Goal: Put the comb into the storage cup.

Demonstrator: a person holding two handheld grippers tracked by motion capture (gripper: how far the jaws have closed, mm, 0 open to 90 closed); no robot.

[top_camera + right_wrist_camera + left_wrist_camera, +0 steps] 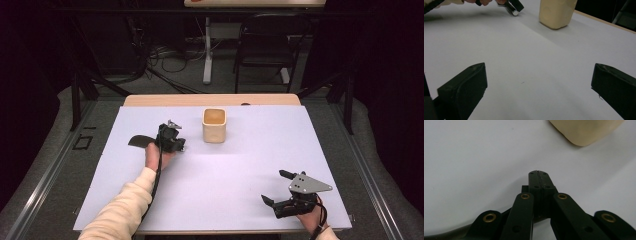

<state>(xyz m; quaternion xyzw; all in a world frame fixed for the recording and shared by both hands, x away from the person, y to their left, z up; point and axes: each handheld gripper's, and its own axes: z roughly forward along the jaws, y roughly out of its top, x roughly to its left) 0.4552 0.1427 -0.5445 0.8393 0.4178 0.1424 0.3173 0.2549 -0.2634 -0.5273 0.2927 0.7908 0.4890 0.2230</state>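
Left claw (539,173) closed, matte black, near rounded cream cup (214,125)

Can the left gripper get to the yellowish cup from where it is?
Probably yes. The left gripper sits close beside the cup, with bare white table between them and nothing in the way. Its jaws are shut, so it would have to open them to grab it.

White desk (240,165) surface, wooden strip along its far edge. Black folding chair (265,47) and cables (165,55) on the floor behind.
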